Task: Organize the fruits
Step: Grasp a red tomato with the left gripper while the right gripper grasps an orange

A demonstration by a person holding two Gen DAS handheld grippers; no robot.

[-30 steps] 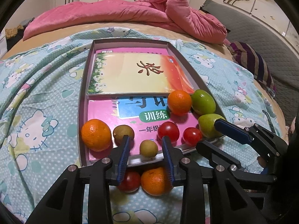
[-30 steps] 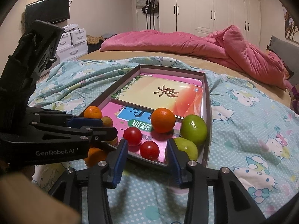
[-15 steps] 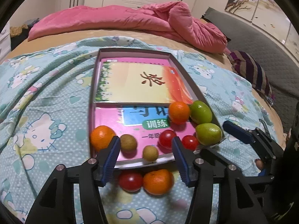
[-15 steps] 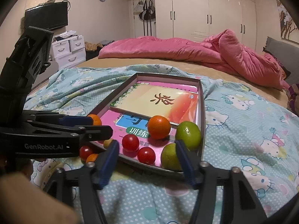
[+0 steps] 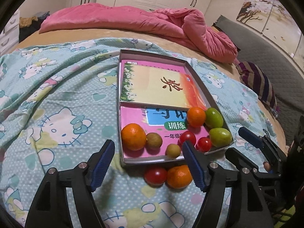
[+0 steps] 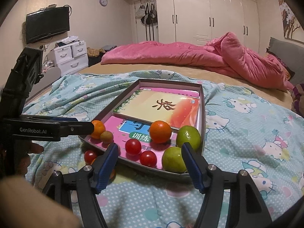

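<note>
Both tongs, left [image 5: 149, 161] and right [image 6: 150, 163], just opened, empty; next grab the near tomato [image 5: 155, 175] and orange [image 5: 179, 176] outside the box [image 5: 152, 160].

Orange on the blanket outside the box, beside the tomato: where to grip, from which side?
Grip the orange across its near and far faces, from above. The tomato touches one flank, so straddling sideways is blocked. The box wall sits close behind: little room. Left hand-held gripper is open.
</note>
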